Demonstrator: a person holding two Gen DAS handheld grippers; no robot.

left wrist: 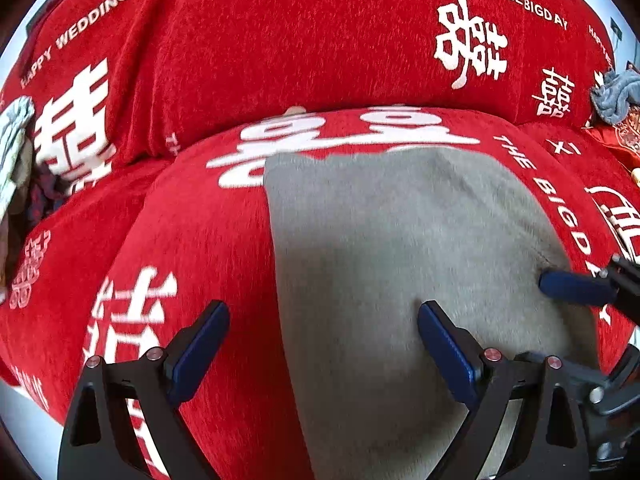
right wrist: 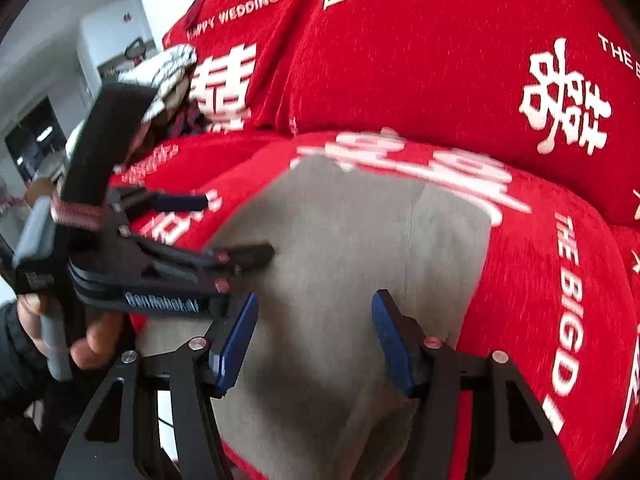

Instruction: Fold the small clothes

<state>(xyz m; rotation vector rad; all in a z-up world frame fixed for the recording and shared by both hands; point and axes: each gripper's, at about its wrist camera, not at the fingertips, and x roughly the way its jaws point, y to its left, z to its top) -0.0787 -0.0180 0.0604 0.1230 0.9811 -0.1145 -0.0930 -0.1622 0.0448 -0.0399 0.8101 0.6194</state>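
On red sofa cushion [left wrist: 208, 240], white wedding lettering: grey garment [left wrist: 400, 260], small, laid flat, long axis running away from both cameras, left edge straight, a faint centre crease visible in right wrist view. Left gripper [left wrist: 323, 334]: jaws spread wide, empty, straddling the garment's left edge, one finger over bare cushion, the other over cloth. Right gripper [right wrist: 315, 326]: jaws likewise spread, empty, poised over the near middle of the cloth. Heap of other clothes [left wrist: 16, 152] at far left against the backrest; blue-grey cloth [left wrist: 616, 96] at far right. Step in hand, judged: taking hold of the near edge for a fold. Advice: lower until one finger slides under the hem, pinch a single layer only, grip both corners level, lift together, carry toward the far edge, align edges before release, avoid snagging the plush cover.
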